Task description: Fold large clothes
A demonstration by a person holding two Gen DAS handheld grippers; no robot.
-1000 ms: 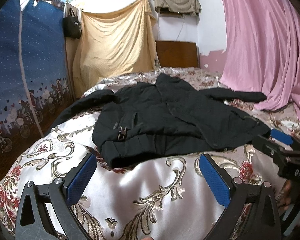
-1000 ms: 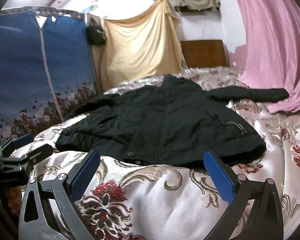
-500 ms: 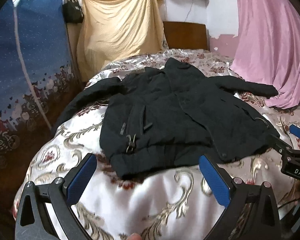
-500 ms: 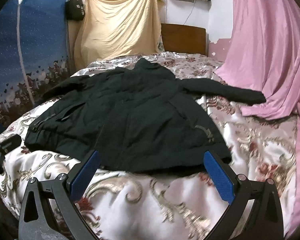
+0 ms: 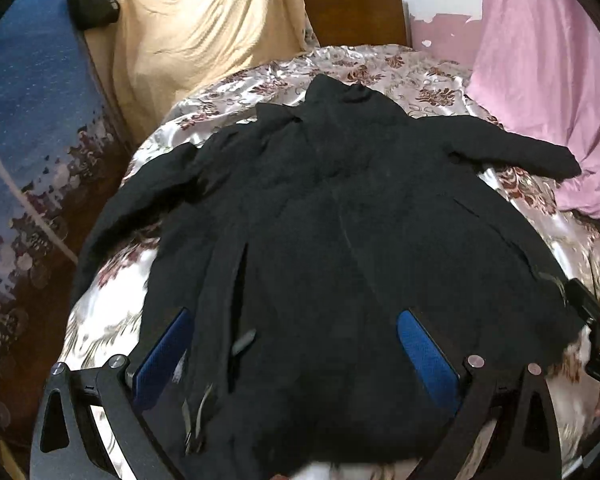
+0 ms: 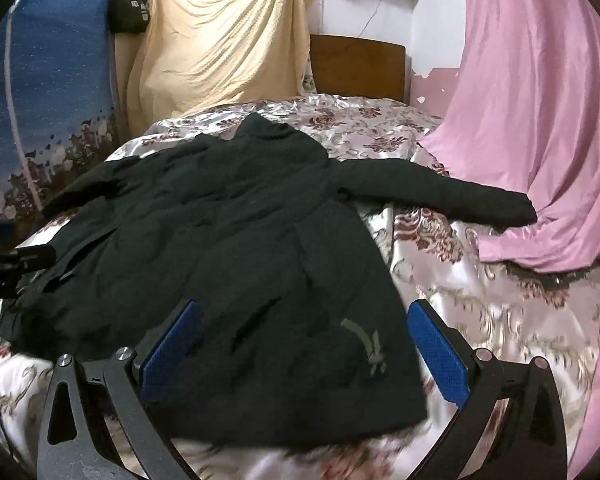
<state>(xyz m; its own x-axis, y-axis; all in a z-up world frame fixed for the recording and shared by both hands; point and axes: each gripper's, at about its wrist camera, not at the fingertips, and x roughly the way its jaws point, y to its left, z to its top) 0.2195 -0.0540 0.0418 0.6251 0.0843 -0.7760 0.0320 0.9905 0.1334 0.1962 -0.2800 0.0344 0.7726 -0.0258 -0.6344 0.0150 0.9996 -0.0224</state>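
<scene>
Both tongs (image 5: 294, 354) (image 6: 302, 346) gape above the black jacket (image 6: 228, 248).

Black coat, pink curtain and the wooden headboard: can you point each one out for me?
black coat (image 6: 236, 248), right wrist view, middle of its body.
pink curtain (image 6: 540, 120), right wrist view, upper folds.
wooden headboard (image 5: 356, 16), left wrist view, centre of the panel.

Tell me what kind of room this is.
Most likely a home bedroom: a bed with a floral satin cover, a wooden headboard against the wall, and a black coat spread across the bed for folding.
</scene>
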